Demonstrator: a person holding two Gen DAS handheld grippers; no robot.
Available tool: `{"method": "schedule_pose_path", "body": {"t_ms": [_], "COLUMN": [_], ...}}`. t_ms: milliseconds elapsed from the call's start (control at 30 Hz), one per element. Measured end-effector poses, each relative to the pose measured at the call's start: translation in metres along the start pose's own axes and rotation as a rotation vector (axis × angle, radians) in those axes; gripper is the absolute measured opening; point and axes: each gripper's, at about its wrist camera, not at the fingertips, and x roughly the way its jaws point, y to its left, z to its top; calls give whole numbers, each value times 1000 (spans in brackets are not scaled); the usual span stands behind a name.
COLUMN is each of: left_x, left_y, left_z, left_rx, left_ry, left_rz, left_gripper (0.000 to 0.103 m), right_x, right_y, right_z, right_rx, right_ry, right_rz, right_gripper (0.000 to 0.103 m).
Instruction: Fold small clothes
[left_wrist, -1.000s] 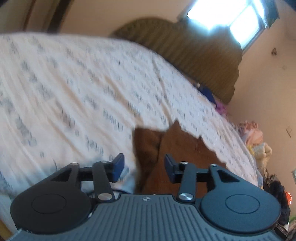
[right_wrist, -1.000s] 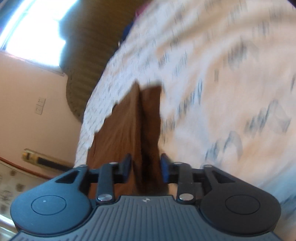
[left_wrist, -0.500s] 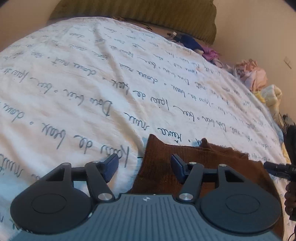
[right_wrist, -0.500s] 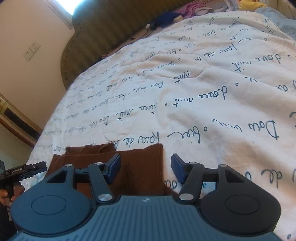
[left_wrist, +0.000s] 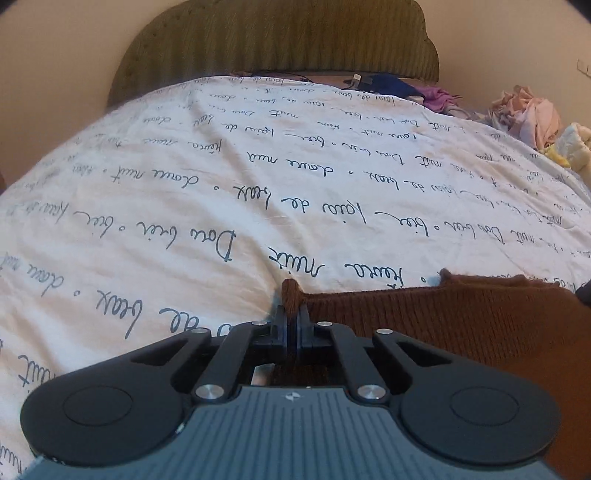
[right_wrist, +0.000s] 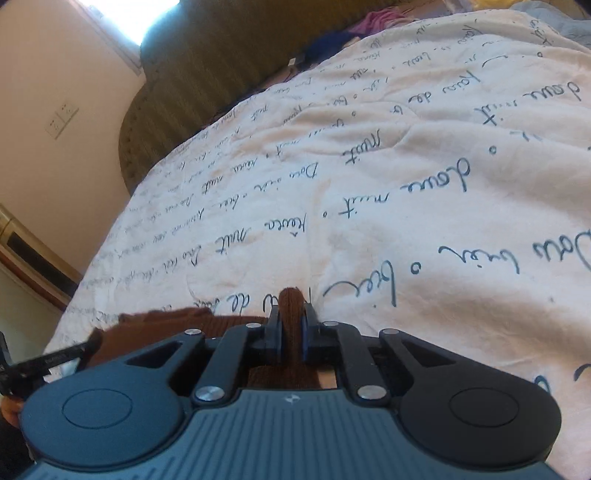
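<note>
The left gripper (left_wrist: 291, 325) and right gripper (right_wrist: 291, 328) each pinch one corner of the brown knit garment (left_wrist: 461, 325); its long axis runs three-to-nine o'clock between them.

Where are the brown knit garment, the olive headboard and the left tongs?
brown knit garment (left_wrist: 461, 317): left wrist view, flat ribbed panel.
olive ribbed headboard (left_wrist: 277, 40): left wrist view, upper middle.
left tongs (left_wrist: 291, 319): left wrist view, tips shut on a garment corner.

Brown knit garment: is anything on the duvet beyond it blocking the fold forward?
Nothing visible does. Both the left gripper and the right gripper have their jaws shut on the brown knit garment's corners, and the printed duvet beyond it lies bare.
</note>
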Motion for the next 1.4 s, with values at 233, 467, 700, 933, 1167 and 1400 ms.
{"method": "schedule_pose_path", "body": {"t_ms": [233,467,700,933,1167,1400], "left_x": [-67,-28,-23,-24,-24,-35], "left_y": [-13,-58,-67,-65,-63,-64], "left_z": [5,-25,-46,-46,-45,-41], "left_rx": [-81,-17,68,51,35,36], "left_ry": [-113,-8,-116,-118,-116,-112], "left_rz": [-11,-1,56,44,36,72], "left_gripper": [27,39,46,52,55,64], "right_x": [-69,-33,-8,-46,-21,-25], "right_y": [34,93,72,108,81,63], "right_z": [10,-26,-55,-56,-71,-68], "right_rx": [-11,-170,-251,-301,-332,-219], "right_ry": [-238,-81,-101,-201,-94,-116], "right_rz": [-66,-7,-108,-116,-129,-46], "right_gripper": [24,39,38,44,67,67]}}
